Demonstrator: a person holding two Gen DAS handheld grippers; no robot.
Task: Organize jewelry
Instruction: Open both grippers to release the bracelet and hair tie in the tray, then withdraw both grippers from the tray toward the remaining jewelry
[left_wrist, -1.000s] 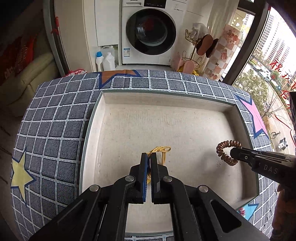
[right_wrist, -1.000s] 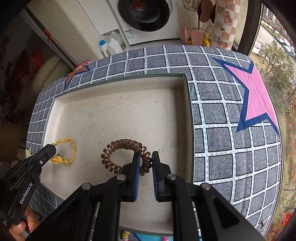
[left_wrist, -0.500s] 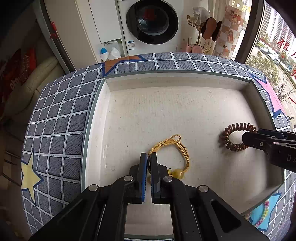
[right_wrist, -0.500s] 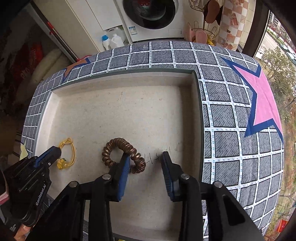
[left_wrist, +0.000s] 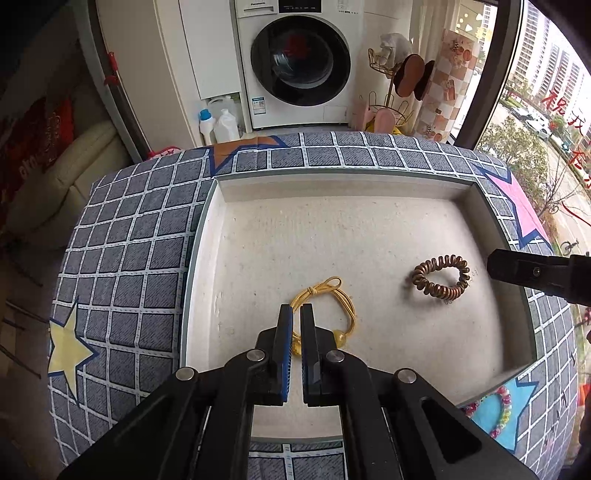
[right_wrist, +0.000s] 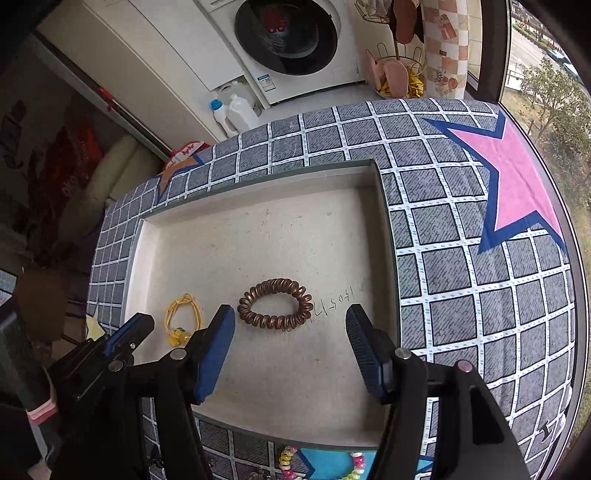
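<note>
A shallow beige tray (left_wrist: 369, 229) sits on a grey checked cloth. In it lie a yellow cord bracelet (left_wrist: 341, 306) with yellow beads and a brown spiral hair tie (left_wrist: 440, 281). My left gripper (left_wrist: 296, 314) has its jaws nearly together, just above the near left part of the yellow bracelet; a small gap shows and it holds nothing. My right gripper (right_wrist: 290, 325) is wide open, just in front of the spiral hair tie (right_wrist: 275, 303), which lies flat and free. The yellow bracelet also shows in the right wrist view (right_wrist: 183, 323).
A colourful bead bracelet (left_wrist: 498, 410) lies on the cloth in front of the tray, also in the right wrist view (right_wrist: 321, 465). The tray's raised rim (right_wrist: 386, 236) bounds it. A washing machine (left_wrist: 299, 70) and bottles stand beyond the table.
My right gripper opened and let go of the spiral hair tie, which now lies in the tray. My left gripper pulled back from the yellow bracelet, which now lies loose.
</note>
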